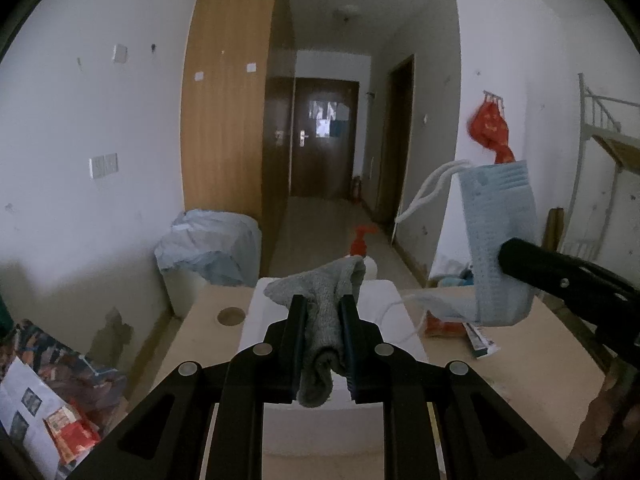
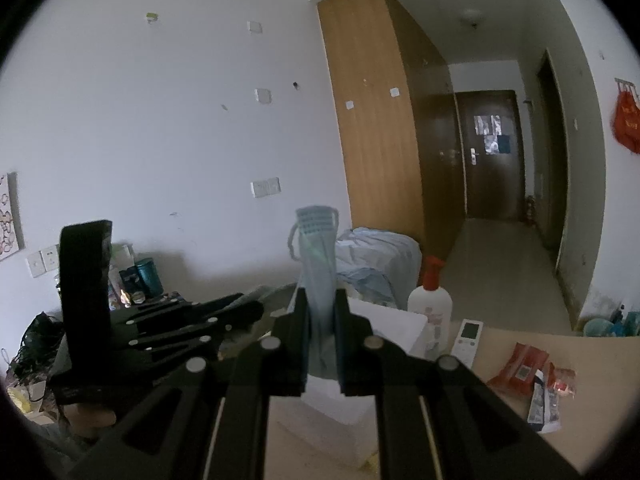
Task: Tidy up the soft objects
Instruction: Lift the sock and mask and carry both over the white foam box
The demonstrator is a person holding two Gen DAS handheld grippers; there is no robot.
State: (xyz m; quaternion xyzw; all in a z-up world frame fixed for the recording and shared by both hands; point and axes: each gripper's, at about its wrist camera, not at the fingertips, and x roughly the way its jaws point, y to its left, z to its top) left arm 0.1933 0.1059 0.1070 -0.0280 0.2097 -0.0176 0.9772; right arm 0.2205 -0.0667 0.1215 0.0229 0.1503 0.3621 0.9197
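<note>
White walls, a tall wooden wardrobe [image 1: 232, 92] and a dim corridor sit behind a pale wooden tabletop [image 1: 516, 376]. At left, the left gripper [image 1: 322, 340] is clamped on a folded grey terry cloth [image 1: 324, 300], held directly over the white rectangular foam box [image 1: 384, 300]. At right, the right gripper [image 2: 322, 340] pinches a blue pleated face mask [image 2: 318, 264], its long axis upright, beside and above that box. Judging by position, the left gripper is nearer the opening.
</note>
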